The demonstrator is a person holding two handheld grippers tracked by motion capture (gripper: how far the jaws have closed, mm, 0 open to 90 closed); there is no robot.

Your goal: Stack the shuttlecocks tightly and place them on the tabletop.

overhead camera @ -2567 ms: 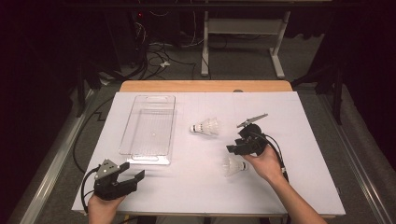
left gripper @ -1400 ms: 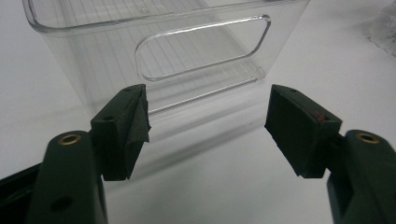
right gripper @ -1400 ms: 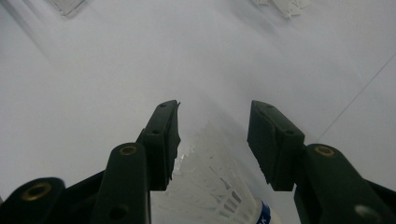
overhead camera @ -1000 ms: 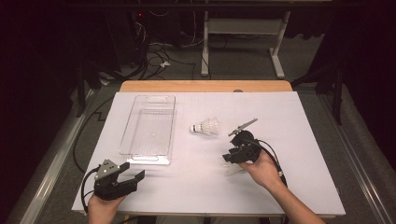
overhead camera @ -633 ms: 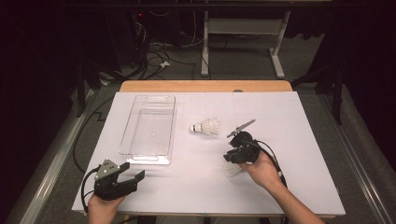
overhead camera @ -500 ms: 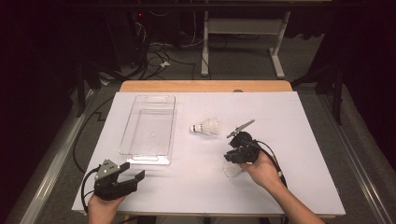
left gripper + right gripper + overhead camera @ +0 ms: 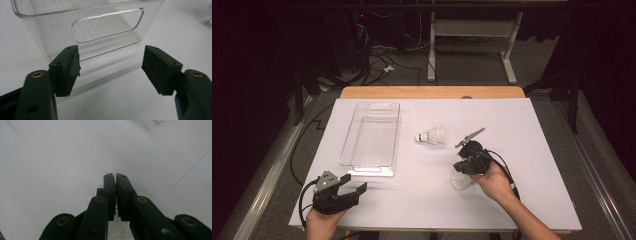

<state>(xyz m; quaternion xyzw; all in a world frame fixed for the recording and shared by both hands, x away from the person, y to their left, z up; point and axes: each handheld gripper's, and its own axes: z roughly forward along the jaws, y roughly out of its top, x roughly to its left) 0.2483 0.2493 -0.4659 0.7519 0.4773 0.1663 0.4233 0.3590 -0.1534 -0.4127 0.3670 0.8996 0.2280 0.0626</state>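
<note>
No readable writing anywhere. Right gripper [image 7: 460, 172] pinched on a white shuttlecock [image 7: 460, 182] just off the white table cover [image 7: 537, 150]. Second shuttlecock [image 7: 432, 135] lying between it and the clear plastic bin [image 7: 371, 138]. Left gripper [image 7: 354, 187] spread wide, holding nothing, facing the bin's near end.

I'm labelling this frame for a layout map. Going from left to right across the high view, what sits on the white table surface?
Left gripper → clear plastic bin → loose shuttlecock → right gripper, shut on a second shuttlecock beneath it.
</note>
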